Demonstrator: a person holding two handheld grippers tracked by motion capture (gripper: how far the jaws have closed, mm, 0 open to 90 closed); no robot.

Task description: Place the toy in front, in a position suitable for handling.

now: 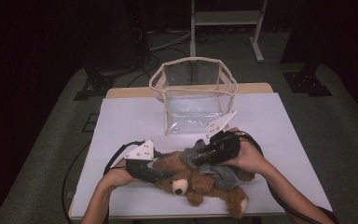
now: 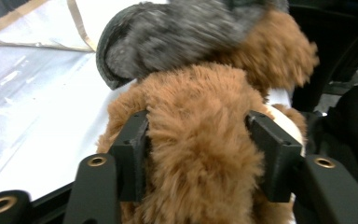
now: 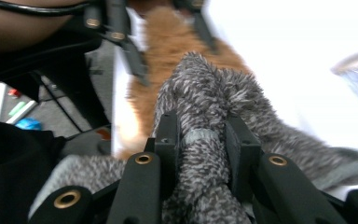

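Where grippers clamp, teddy bear half-hidden

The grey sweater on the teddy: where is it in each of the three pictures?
High view: sweater lower centre, around the teddy.
Left gripper view: top centre, above brown fur.
Right gripper view: centre, pinched between the right tool jaws.
Shared landmark: the teddy's brown fur.
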